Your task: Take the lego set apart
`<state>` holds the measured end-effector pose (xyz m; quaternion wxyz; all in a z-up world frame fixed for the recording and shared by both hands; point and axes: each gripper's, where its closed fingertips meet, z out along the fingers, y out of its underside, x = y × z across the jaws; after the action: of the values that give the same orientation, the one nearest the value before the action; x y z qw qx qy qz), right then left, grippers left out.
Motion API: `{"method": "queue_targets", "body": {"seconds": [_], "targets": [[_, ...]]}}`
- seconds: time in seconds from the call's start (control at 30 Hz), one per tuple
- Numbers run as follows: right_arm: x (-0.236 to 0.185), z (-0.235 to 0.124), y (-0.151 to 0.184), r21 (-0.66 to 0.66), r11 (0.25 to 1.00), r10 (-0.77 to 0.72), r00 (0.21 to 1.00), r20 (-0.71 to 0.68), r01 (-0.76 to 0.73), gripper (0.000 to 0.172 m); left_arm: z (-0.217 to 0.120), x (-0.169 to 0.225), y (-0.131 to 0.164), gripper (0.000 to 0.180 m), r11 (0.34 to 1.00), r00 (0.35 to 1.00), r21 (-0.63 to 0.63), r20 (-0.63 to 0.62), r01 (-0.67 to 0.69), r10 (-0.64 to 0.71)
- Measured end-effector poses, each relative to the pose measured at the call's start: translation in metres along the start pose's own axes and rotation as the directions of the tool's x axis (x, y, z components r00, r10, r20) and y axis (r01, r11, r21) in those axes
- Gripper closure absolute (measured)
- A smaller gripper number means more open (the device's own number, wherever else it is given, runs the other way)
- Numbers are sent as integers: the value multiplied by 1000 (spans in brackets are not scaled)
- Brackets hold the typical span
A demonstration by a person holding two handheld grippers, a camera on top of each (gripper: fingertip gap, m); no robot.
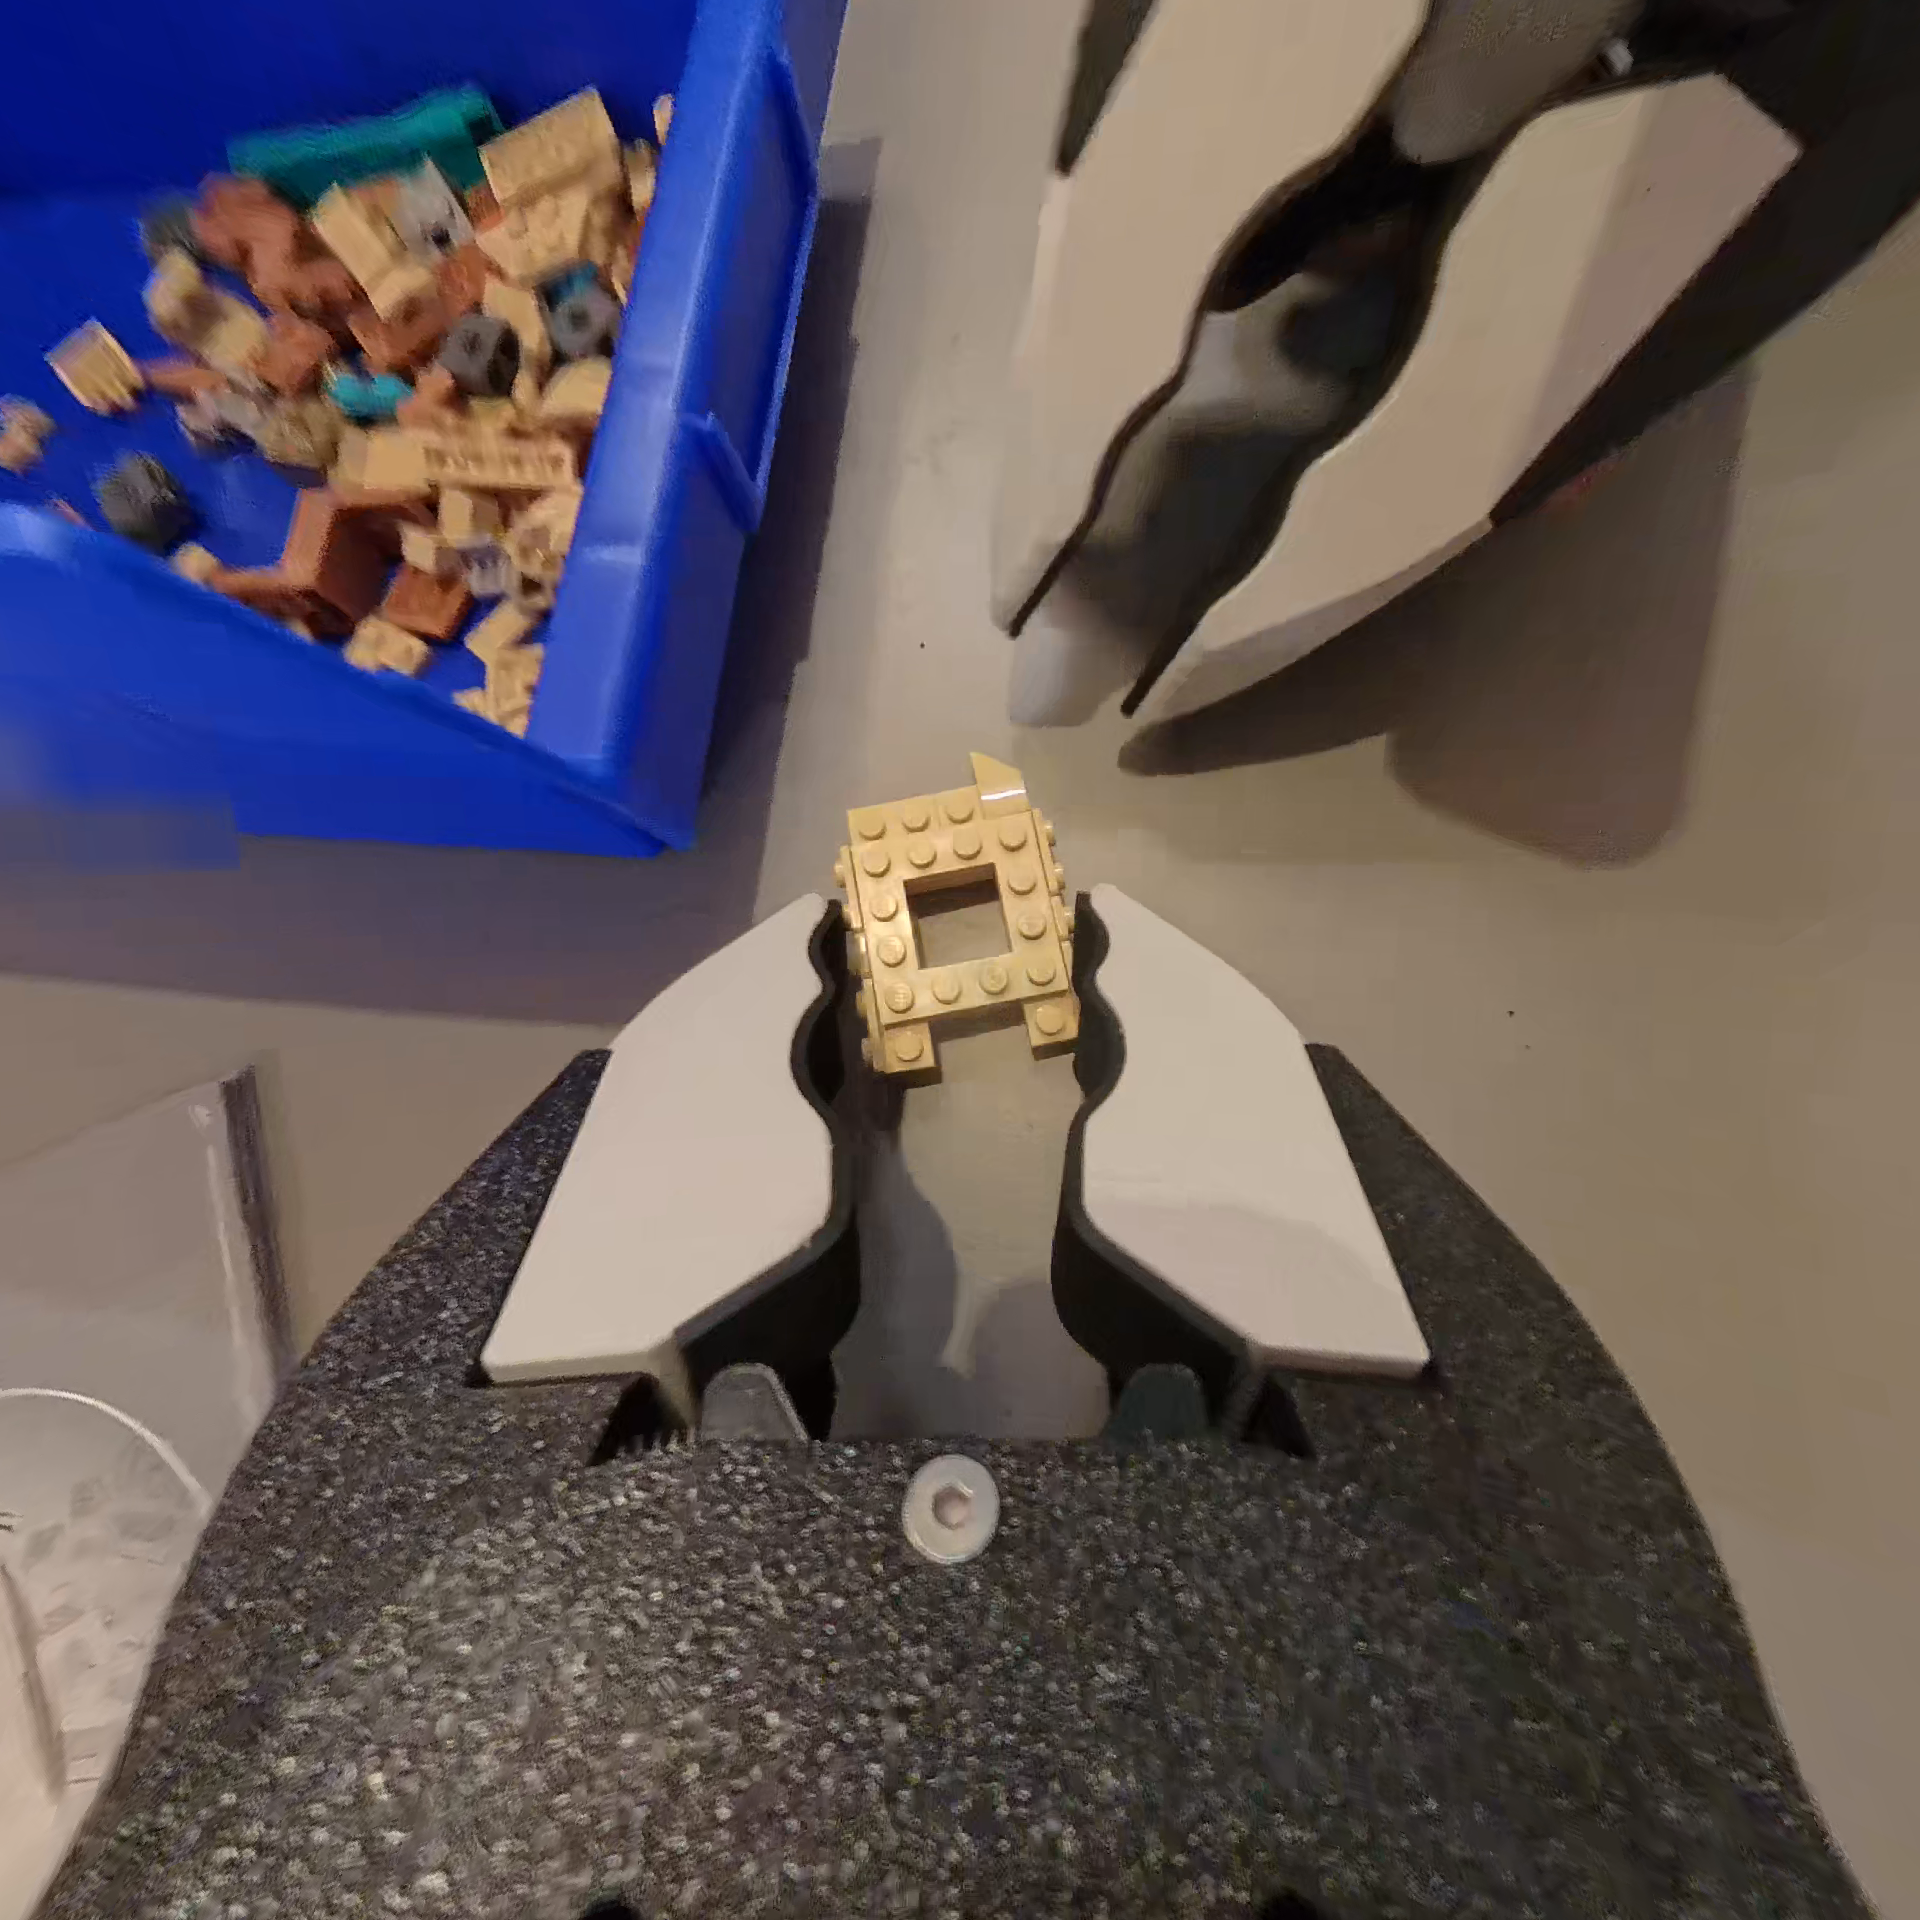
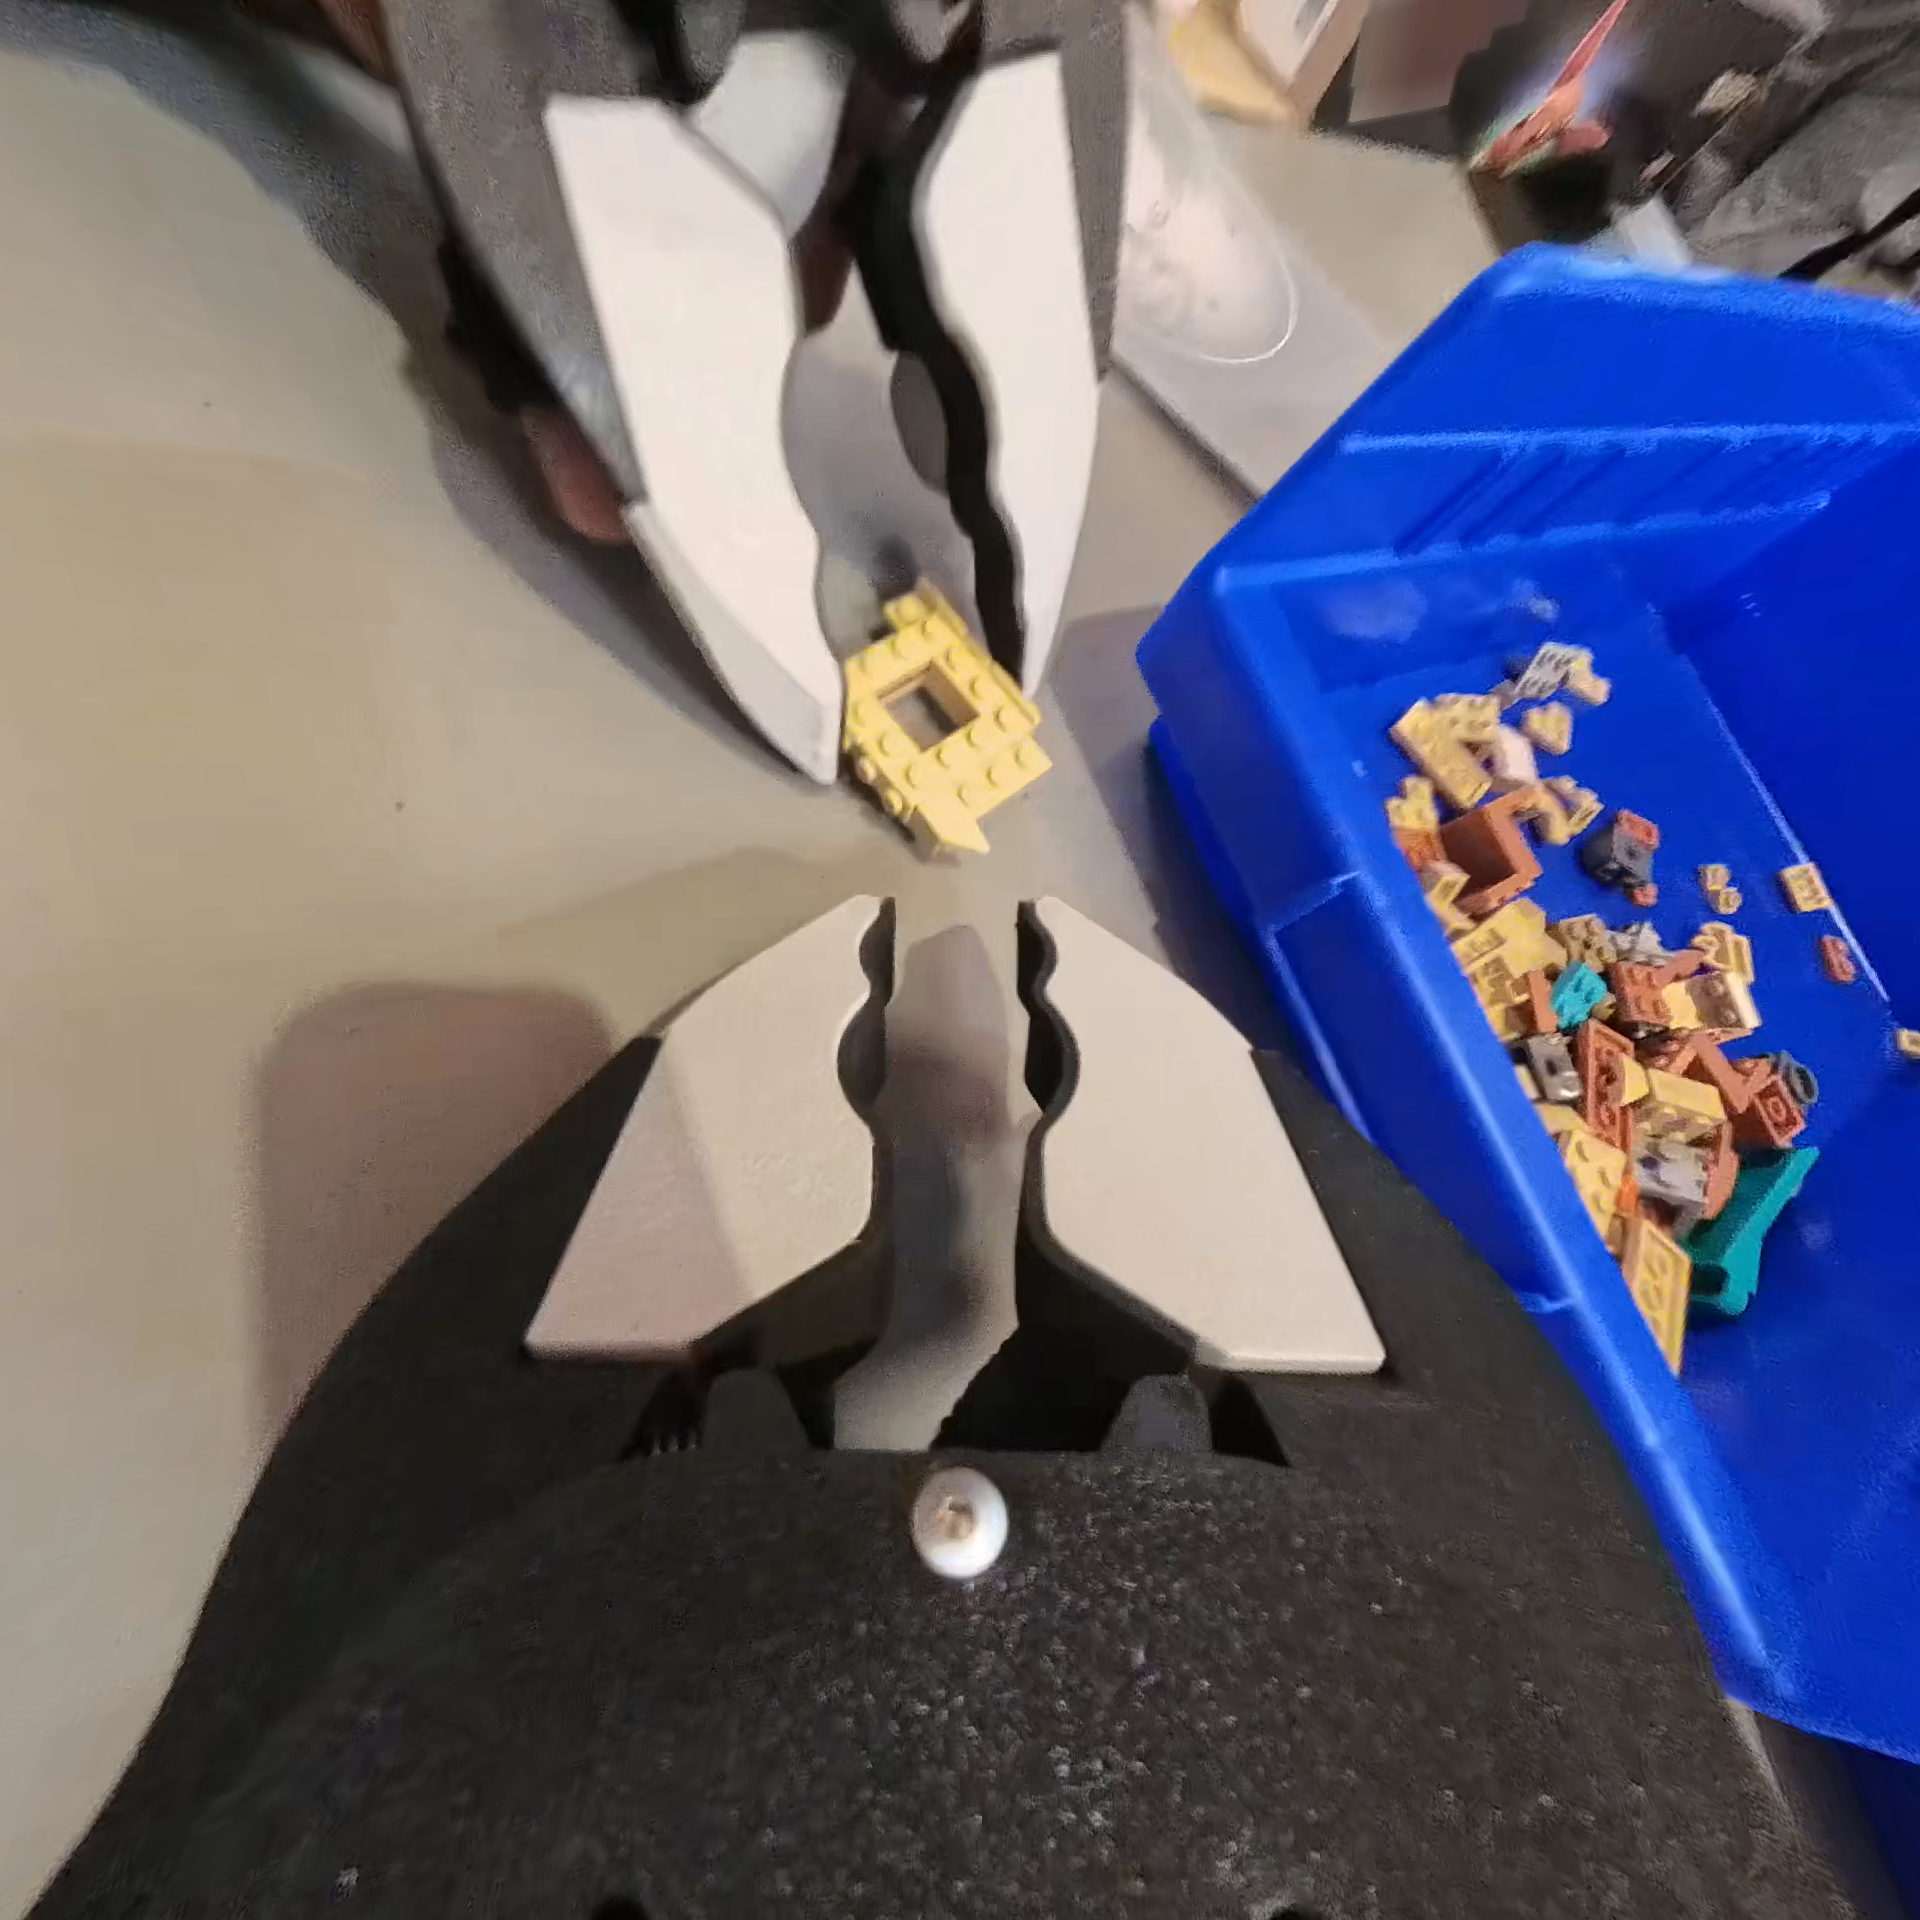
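Bricks: a tan brick assembly (image 1: 961, 940) with a square hole rests on the grey surface (image 1: 1351, 935).
Left tongs (image 1: 961, 935): parted, straddling the assembly; whether the pads press it, I cannot tell.
Right tongs (image 2: 956, 909): slightly parted, bare, just short of the assembly.
Bin: blue bin (image 2: 1455, 727) of loose bricks (image 2: 1621, 1039) beside them.
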<state>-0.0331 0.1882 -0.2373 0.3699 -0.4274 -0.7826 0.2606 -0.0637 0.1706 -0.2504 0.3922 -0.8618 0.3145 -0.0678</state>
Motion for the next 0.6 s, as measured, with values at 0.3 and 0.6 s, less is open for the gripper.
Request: {"method": "queue_targets", "body": {"seconds": [0.3, 0.6], "targets": [[7, -16, -3, 49, 920, 367, 901, 232, -388, 147, 1, 4, -42, 139, 896, 870, 114, 316, -430, 378], [8, -13, 7, -26, 907, 416, 887, 199, -420, 155, 11, 3, -45, 139, 847, 780, 21, 401, -532, 480]]}}
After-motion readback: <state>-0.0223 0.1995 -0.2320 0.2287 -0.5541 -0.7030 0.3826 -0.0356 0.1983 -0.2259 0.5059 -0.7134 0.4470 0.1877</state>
